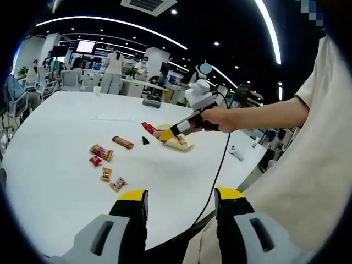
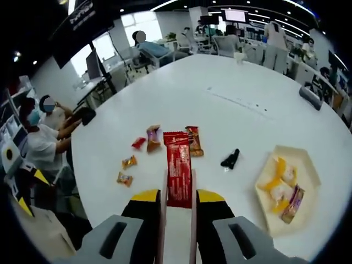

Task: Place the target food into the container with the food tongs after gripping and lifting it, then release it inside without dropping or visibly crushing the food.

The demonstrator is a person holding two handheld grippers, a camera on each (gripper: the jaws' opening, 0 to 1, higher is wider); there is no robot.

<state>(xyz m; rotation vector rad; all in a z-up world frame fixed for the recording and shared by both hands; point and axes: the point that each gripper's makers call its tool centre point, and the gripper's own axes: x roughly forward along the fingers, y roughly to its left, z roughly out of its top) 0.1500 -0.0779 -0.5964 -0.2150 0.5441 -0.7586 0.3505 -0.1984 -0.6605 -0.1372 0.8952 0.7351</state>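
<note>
Nothing is reading clearly: the red wrapper (image 2: 179, 176) is carrying print too small to make out, and white lettering on the dark hanging banner (image 2: 82, 22) in the right gripper view is showing too blurred to read.

Your tongs (image 2: 177, 209) ran under the picture's edge between the jaws. The small wrappers (image 1: 104, 162) stayed too small to read, and the black object (image 2: 230, 159) could not be identified.

Both views look down across the same white table (image 1: 66, 181), from opposite sides.
</note>
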